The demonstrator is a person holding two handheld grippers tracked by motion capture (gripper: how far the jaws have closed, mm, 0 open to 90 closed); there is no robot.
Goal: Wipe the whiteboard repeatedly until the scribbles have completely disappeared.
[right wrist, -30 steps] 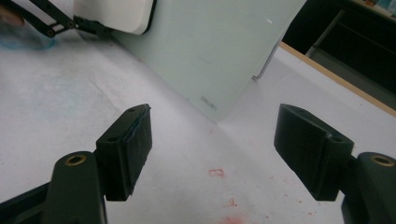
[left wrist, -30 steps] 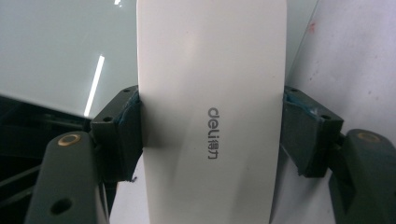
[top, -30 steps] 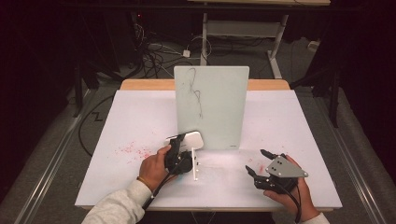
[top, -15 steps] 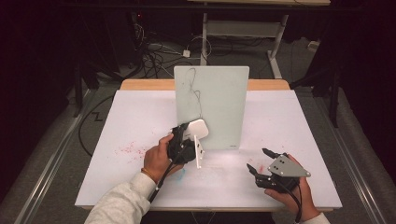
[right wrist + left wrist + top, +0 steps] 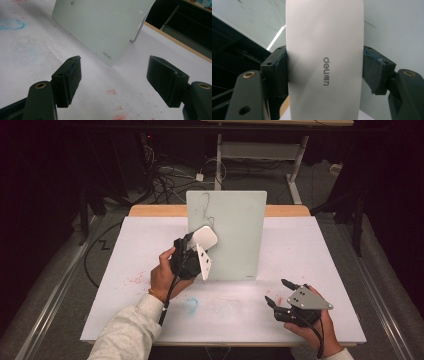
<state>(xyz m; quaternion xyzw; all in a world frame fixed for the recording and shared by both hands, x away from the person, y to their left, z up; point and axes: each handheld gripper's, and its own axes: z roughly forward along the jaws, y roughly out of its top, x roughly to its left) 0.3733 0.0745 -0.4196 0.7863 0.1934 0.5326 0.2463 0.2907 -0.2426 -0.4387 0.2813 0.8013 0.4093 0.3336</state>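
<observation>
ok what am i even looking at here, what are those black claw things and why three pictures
There is no robot here. A person sits at a white table and holds a hand-operated gripper in each hand.

The high view is taken from a fixed camera above the table. The other two come from small cameras riding on each gripper, looking along its black fingers.

A pale glass board stands upright on the table, with a few dark scribbles near its top left. The table top carries faint red and blue smudges.

The left gripper is shut on a white eraser with "deli" printed on it, raised against the board near the scribbles. The right gripper is open, holds nothing, and sits low near the table's front edge.
</observation>
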